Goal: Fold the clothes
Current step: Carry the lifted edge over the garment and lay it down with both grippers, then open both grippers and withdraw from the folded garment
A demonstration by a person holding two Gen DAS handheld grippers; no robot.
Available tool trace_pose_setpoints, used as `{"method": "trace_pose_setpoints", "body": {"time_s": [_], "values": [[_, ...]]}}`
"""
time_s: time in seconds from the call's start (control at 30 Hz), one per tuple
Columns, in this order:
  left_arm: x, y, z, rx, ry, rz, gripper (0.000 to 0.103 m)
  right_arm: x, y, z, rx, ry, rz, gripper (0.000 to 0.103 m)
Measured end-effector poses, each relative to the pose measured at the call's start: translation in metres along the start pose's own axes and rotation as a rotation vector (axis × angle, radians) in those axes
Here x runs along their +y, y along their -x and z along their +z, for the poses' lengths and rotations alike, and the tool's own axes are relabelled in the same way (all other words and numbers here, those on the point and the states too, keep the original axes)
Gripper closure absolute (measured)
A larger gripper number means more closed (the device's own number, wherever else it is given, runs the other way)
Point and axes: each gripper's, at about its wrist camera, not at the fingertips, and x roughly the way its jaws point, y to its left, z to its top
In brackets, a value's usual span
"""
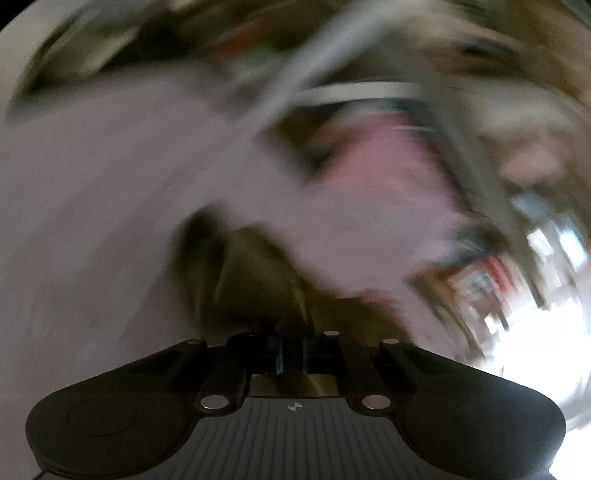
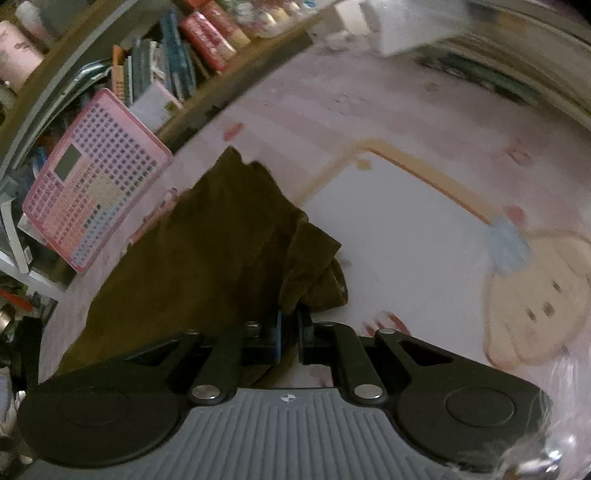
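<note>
A dark brown garment (image 2: 207,251) lies on a pink cartoon-print sheet (image 2: 388,240). In the right wrist view my right gripper (image 2: 291,332) is shut on a bunched fold of the garment, which hangs up from the jaws. The left wrist view is badly blurred by motion. My left gripper (image 1: 292,356) has its jaws close together on brown cloth (image 1: 258,280), with the pink sheet (image 1: 92,221) smeared behind it.
A pink keyboard-like toy board (image 2: 92,181) leans at the sheet's left edge. A shelf with books (image 2: 177,55) runs behind it. A white box (image 2: 413,22) sits at the far edge. A cartoon face print (image 2: 539,295) is at the right.
</note>
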Motion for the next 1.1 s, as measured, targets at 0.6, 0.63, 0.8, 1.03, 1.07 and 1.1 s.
{"method": "trace_pose_setpoints", "body": {"time_s": [0.6,0.63,0.8,1.03,1.07,1.1], "values": [[0.118,-0.010,-0.028,0.051,0.327,0.215,0.057,0.025,-0.004,-0.022,-0.025,0.084,-0.003,0.074],[0.117,-0.003,-0.031,0.042,0.303,0.219,0.050,0.027,-0.001,-0.025,-0.031,0.090,-0.006,0.066],[0.107,0.020,-0.041,0.030,0.198,0.242,0.041,0.046,0.020,-0.054,-0.045,0.154,-0.001,0.055],[0.078,0.032,-0.058,0.090,-0.021,0.346,0.033,0.077,0.033,-0.106,-0.083,0.327,-0.044,0.021],[0.074,0.033,-0.063,0.105,-0.057,0.364,0.032,0.082,0.034,-0.114,-0.084,0.357,-0.052,0.019],[0.070,0.034,-0.067,0.121,-0.091,0.376,0.032,0.087,0.034,-0.123,-0.077,0.391,-0.059,0.017]]}}
